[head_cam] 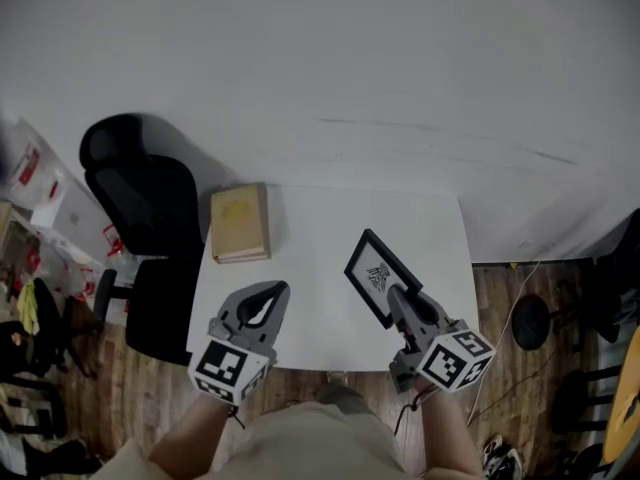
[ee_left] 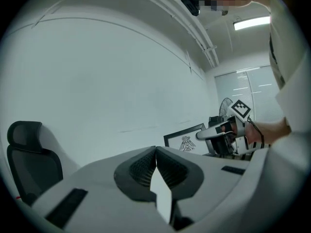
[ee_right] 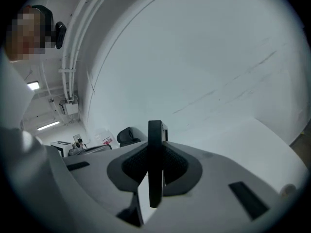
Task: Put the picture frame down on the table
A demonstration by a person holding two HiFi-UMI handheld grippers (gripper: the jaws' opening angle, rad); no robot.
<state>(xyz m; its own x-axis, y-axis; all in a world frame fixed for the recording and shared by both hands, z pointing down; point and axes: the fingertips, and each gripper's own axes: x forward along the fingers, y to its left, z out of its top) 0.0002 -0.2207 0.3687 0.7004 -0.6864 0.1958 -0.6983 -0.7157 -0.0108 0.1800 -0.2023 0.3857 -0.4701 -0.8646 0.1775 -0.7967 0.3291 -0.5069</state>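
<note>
A black picture frame (head_cam: 380,275) with a white mat and a small dark print is held tilted above the right part of the white table (head_cam: 320,228). My right gripper (head_cam: 402,298) is shut on its lower right edge. The right gripper view has the frame (ee_right: 155,164) edge-on, squeezed between the two pads. From the left gripper view the frame (ee_left: 187,141) stands at the right with the right gripper (ee_left: 206,134) on it. My left gripper (head_cam: 272,293) is shut with nothing in it, above the table's front left; its jaws (ee_left: 155,152) meet at the tips.
A tan closed book (head_cam: 240,222) lies at the table's back left. A black office chair (head_cam: 140,203) stands against the table's left side. A white wall rises behind the table. A dark stool (head_cam: 530,320) stands on the wooden floor to the right.
</note>
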